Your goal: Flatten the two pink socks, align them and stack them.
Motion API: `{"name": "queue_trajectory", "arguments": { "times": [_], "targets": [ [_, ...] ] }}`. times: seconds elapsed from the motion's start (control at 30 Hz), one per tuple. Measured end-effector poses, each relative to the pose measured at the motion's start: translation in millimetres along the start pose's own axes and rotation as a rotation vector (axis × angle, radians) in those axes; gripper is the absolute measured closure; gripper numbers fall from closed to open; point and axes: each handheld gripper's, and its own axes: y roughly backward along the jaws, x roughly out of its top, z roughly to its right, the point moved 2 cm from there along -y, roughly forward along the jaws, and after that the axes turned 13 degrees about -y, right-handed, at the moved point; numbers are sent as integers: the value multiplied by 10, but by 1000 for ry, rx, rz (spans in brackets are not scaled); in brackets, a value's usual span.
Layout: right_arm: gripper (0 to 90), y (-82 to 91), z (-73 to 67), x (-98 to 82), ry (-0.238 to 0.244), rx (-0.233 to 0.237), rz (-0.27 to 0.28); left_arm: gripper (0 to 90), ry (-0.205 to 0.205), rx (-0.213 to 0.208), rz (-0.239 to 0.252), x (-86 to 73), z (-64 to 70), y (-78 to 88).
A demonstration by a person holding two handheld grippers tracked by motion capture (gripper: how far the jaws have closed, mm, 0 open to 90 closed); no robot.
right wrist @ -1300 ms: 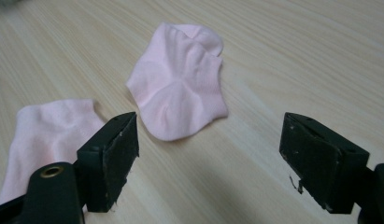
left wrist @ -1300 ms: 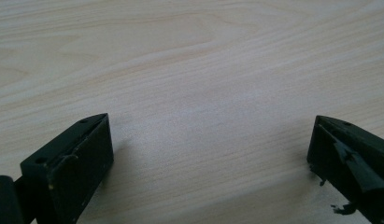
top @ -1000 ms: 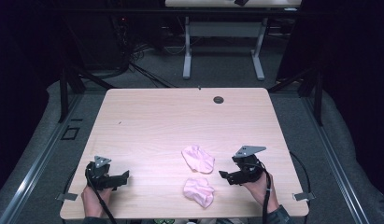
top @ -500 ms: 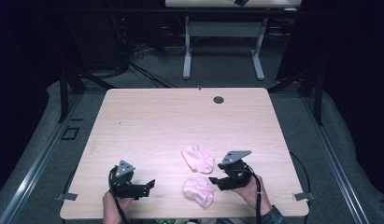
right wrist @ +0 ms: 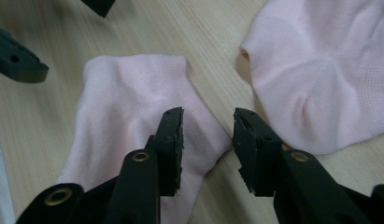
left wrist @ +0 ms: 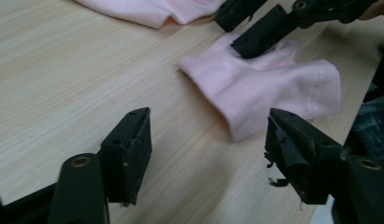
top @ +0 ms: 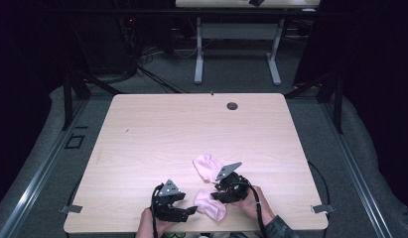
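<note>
far tabletop bare, two socks crowd near edge

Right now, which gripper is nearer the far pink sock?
Right. The right gripper sits just beside the far sock, over the near sock; the left gripper is beyond that near sock.

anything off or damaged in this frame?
One thing: the left claw has a chewed pad. In the left gripper view its right-hand pad is ragged, with black shreds hanging off the lower edge. Otherwise normal: two pink socks lie near the front edge, the near sock and the far sock, slightly rumpled, not torn.
</note>
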Motion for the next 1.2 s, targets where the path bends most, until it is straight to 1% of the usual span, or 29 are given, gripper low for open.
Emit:
{"name": "queue_trajectory", "arguments": {
  "times": [0.07,0.1,0.13,0.2,0.23,0.3,0.33,0.4,0.43,0.47,0.5,0.53,0.57,0.6,0.63,0.67,0.7,0.73,0.77,0.8,0.9,0.93,0.97,1.0,1.03,1.07,1.13,1.17,1.2],
  "targets": [
    [681,-14,-15,-19,-1,-7,4,375,-5,0,-9,15,25,-35],
    [697,-11,-19,-24,2,-8,4,399,-7,-13,-16,24,37,-60],
    [720,-9,-30,-33,0,-11,6,411,-3,-16,-25,30,47,-75],
    [771,-8,-36,-46,4,-5,10,471,-4,-21,-23,36,59,-95],
    [790,-7,-45,-52,-1,-1,10,495,0,-19,-21,42,68,-107],
    [816,-6,-41,-65,-6,11,14,561,-14,-17,-24,55,77,-126],
    [825,-6,-41,-72,-18,12,21,603,-9,-12,-23,61,82,-136],
    [832,-6,-35,-80,-35,21,27,686,-18,-19,-26,70,81,-152],
    [834,-3,-34,-87,-44,20,31,723,-23,-16,-30,73,79,-158],
    [836,1,-34,-94,-58,25,42,785,-24,-21,-30,73,73,-160],
    [837,9,-30,-100,-67,26,57,819,-19,-22,-23,75,71,-159],
    [838,28,-28,-103,-78,28,69,849,-21,-22,-18,79,64,-144],
    [838,53,-28,-105,-93,35,82,857,-28,-19,-16,87,55,-126],
    [838,84,-28,-103,-102,32,98,861,-25,-22,-11,98,44,-103],
    [838,119,-36,-98,-117,30,118,862,-37,-17,-5,119,22,-66],
    [838,168,-46,-89,-129,35,144,864,-39,-18,-3,136,12,-41],
    [838,206,-56,-83,-132,34,152,864,-43,-15,3,165,0,-6],
    [838,249,-73,-72,-133,30,173,864,-45,-13,8,197,-10,29],
    [838,297,-93,-62,-135,30,184,864,-60,-9,9,246,-21,74],
    [838,353,-117,-48,-145,26,206,865,-68,-3,8,278,-25,101],
    [838,470,-158,-25,-151,20,242,865,-99,7,2,421,-48,184],
    [838,507,-170,-21,-155,18,252,865,-123,12,-6,485,-55,206],
    [838,551,-178,-19,-163,12,267,865,-132,16,-10,524,-57,215],
    [837,579,-179,-22,-166,11,272,864,-138,17,-14,561,-58,218],
    [837,598,-180,-27,-174,11,280,864,-159,10,-23,645,-58,210],
    [837,636,-161,-50,-190,0,288,861,-167,9,-26,673,-57,193],
    [837,641,-119,-82,-213,-7,289,842,-179,11,-35,710,-60,131],
    [837,634,-90,-101,-230,-8,294,812,-171,8,-50,709,-78,54],
    [837,613,-35,-137,-256,-10,286,764,-154,7,-54,695,-87,3]
  ]
}}
